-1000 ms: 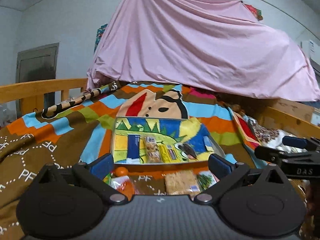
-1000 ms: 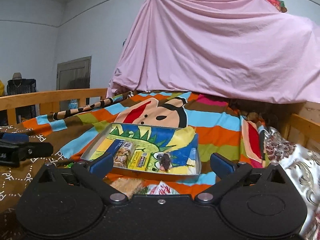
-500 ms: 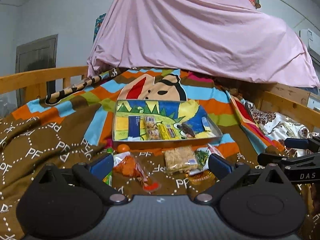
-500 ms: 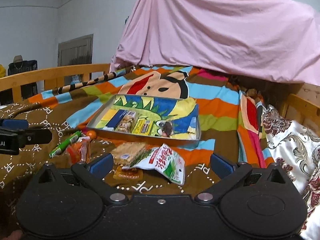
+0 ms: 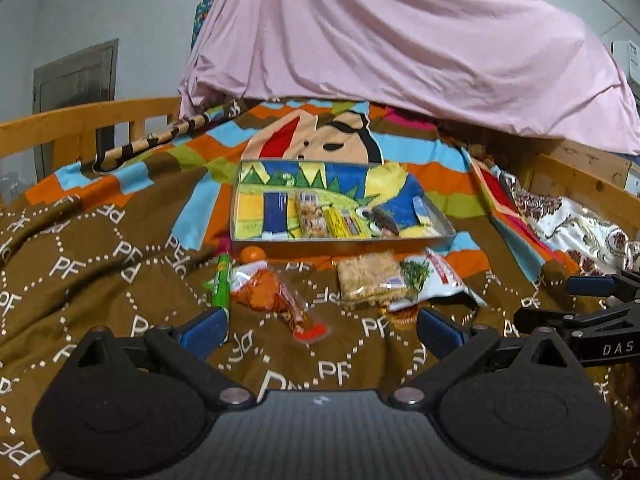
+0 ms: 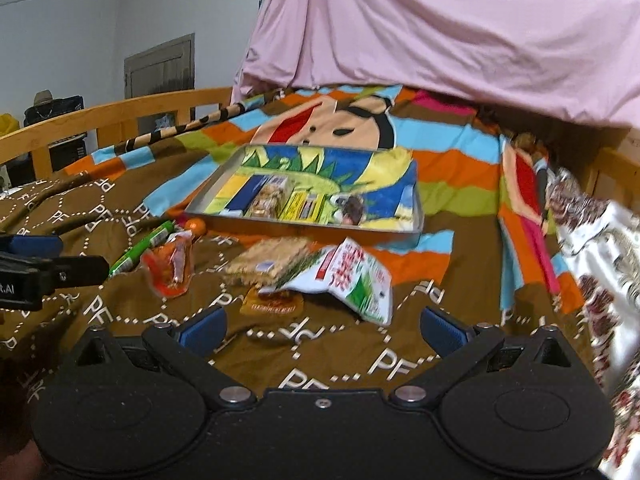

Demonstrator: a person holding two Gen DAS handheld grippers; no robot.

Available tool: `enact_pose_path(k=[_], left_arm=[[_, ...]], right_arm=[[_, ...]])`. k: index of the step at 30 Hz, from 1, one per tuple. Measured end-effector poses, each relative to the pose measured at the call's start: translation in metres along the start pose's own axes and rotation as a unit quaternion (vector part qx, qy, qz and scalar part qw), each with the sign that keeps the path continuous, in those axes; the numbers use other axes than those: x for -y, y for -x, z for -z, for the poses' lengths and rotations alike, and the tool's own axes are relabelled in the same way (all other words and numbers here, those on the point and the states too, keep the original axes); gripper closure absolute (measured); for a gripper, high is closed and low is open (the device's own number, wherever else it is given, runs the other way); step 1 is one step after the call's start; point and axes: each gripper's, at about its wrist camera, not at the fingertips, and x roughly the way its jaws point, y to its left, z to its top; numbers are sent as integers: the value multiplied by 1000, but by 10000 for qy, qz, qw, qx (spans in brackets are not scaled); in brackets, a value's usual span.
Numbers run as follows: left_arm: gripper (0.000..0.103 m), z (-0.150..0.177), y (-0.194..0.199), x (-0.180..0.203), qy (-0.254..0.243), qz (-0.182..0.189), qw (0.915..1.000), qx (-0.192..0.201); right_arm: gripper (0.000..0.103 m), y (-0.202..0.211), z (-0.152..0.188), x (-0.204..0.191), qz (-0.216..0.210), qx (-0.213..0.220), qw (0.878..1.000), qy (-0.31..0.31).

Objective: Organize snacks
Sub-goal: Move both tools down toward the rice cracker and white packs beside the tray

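Both the left gripper (image 5: 320,326) and right gripper (image 6: 322,326) stood with jaws spread wide, empty, above the brown blanket (image 5: 100,280). Loose packets lay before the tin tray (image 5: 442,236): an orange pouch (image 5: 276,300), a noodle block (image 5: 370,278), a white-green bag (image 6: 352,280). Judged light, crinkly and slippery; the noodles brittle. Best pinched at a sealed edge.

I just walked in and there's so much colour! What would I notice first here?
Probably the big pink sheet draped like a tent at the back of the bed. Next comes the bright striped blanket with a cartoon face, and on it the metal tray lined with snack bars. Loose snack packets lie in front of the tray, like the white and green packet.
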Motion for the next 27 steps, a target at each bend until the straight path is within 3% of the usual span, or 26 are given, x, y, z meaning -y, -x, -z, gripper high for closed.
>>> enact_pose_path(k=[7,18,27], left_arm=[[0,6,-14,-4,43,236,9989,-406],[0,8,-39,-5,-110,573,9957,-718],[0,-10,-63,-2,-317,1028,9909,-805]], right_arm=[[1,-11,5,3,-154,-204,9997,7],[1,-38,13,8,-413,-641,9971,-7],[1,-61,-7,23,-803,-633,9903,944]])
